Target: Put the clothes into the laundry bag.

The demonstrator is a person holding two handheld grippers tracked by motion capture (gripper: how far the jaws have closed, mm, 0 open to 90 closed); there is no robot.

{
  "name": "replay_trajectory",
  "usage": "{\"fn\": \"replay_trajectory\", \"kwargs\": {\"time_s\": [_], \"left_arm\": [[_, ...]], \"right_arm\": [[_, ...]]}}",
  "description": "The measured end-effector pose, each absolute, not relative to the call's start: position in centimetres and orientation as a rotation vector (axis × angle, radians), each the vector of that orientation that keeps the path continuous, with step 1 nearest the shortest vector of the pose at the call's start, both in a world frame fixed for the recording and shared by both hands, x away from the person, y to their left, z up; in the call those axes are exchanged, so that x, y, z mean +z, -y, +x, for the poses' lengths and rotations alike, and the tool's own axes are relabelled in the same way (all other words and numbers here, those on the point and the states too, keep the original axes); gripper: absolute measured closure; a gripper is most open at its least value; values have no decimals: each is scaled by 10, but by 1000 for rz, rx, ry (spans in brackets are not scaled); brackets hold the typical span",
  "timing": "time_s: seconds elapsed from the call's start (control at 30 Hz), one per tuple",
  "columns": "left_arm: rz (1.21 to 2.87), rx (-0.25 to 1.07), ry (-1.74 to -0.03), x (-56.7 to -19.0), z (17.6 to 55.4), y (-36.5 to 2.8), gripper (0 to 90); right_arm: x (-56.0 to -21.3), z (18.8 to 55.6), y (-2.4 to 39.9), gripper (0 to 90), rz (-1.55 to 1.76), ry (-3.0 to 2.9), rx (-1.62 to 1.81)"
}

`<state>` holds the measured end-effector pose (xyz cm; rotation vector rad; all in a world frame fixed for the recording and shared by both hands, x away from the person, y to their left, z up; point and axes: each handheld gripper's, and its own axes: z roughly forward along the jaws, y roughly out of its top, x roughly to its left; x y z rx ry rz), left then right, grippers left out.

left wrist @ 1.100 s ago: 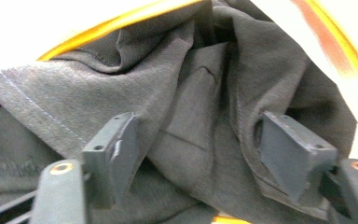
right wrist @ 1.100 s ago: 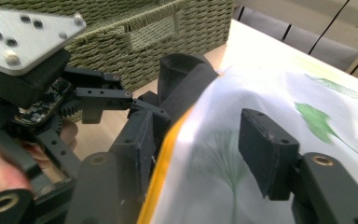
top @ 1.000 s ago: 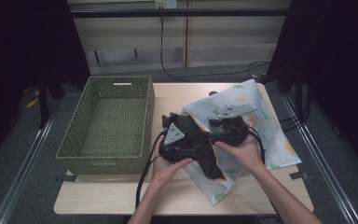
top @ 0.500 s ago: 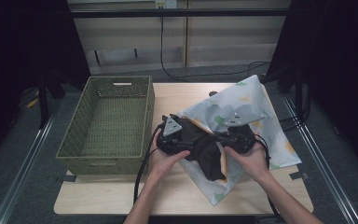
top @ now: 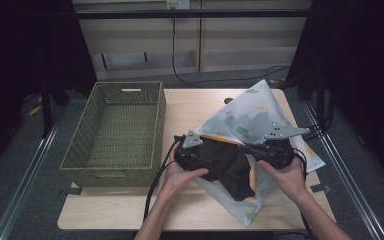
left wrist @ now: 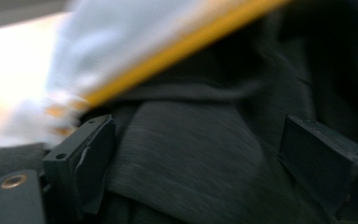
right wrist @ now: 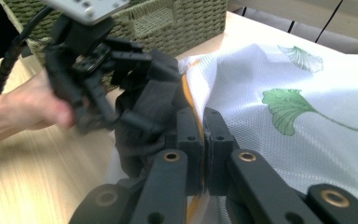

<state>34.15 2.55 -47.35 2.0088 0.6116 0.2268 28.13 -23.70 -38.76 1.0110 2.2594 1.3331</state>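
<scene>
The dark garment (top: 230, 167) has slid further out of the mesh bag (top: 260, 112) — grippers spread apart.

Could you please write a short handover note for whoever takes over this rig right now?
Left gripper: jaws open, either side of the dark garment, which lies between them.
Right gripper: shut on the orange edge of the mesh bag.
The bag lies on the table, right of the green basket; the garment sits at the bag's opening, partly inside.
Done: bag edge gripped, garment partway at the mouth.
Left, probably: whether the garment is going in or coming out cannot be told; check before moving. Nothing can be seen in the basket.
</scene>
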Motion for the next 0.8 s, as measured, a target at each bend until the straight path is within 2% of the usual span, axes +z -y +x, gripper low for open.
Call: {"fn": "replay_trajectory", "kwargs": {"time_s": [0.1, 0.13, 0.3, 0.47, 0.8], "left_arm": [[2081, 163, -508, -478, 336, -20, 121], [2099, 184, -492, -480, 334, -17, 128], [2015, 130, -519, -472, 336, -11, 65], [2005, 122, -524, -470, 333, 2, 10], [1964, 26, -527, -466, 330, 5, 0]], "right_arm": [[-391, 284, 233, 874, 1012, -2276, 1327], [-391, 285, 231, 874, 1012, -2278, 1327], [-395, 288, 225, 873, 1007, -2303, 1322], [-396, 288, 226, 873, 1015, -2294, 1324], [-400, 292, 230, 872, 1039, -2299, 1309]]}}
